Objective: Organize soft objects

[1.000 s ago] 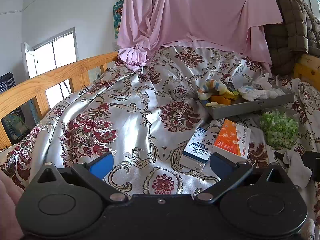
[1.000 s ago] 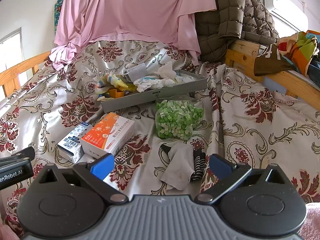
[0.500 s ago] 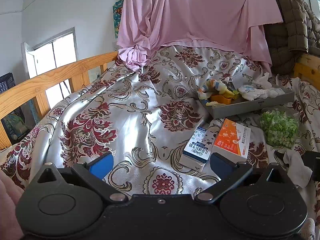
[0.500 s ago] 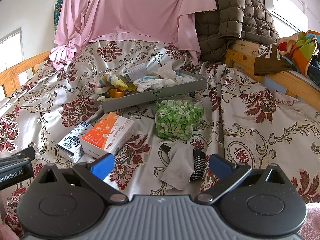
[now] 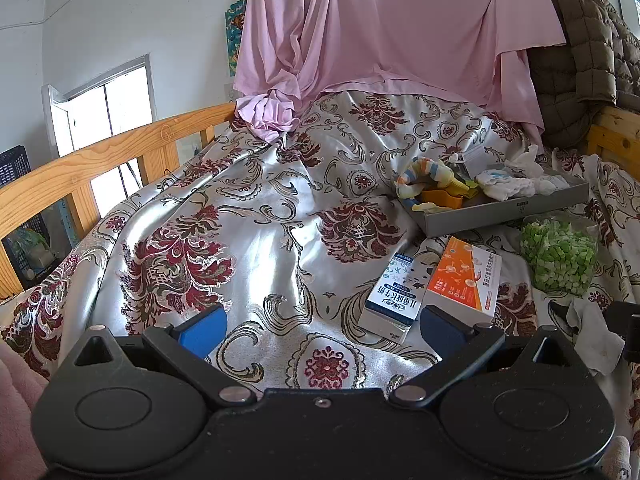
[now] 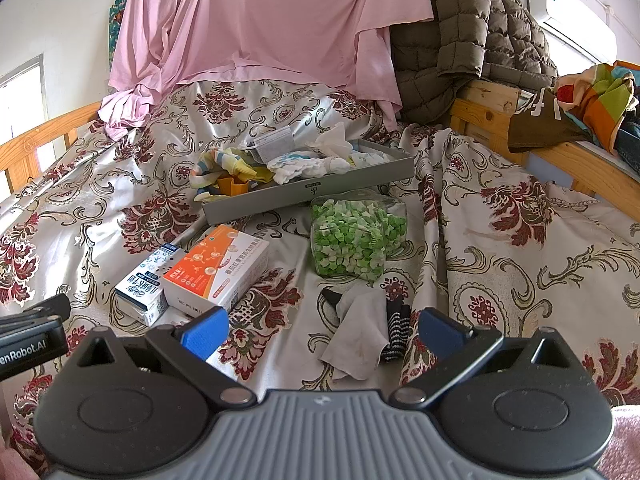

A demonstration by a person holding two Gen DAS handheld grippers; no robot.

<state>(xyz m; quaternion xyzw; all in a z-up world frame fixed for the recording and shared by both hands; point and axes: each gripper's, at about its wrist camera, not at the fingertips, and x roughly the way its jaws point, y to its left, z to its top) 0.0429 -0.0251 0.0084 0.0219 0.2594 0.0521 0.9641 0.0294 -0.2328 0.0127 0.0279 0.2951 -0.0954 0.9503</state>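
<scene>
A grey tray [image 6: 320,194] on the bedspread holds a striped soft toy [image 6: 222,166], white cloths [image 6: 308,166] and an orange piece. A grey cloth [image 6: 360,336] lies over a black-and-white striped sock [image 6: 396,330] on the bed, just ahead of my right gripper [image 6: 322,330], which is open and empty. My left gripper [image 5: 322,330] is open and empty over bare bedspread; the tray [image 5: 508,210] and the cloth [image 5: 592,334] lie to its right.
A clear bag of green pieces [image 6: 358,240], an orange-white box [image 6: 218,270] and a blue-white carton [image 6: 146,286] lie in front of the tray. A pink sheet [image 6: 260,24] and a brown quilted jacket [image 6: 472,28] hang behind. Wooden rails [image 5: 80,168] flank the bed.
</scene>
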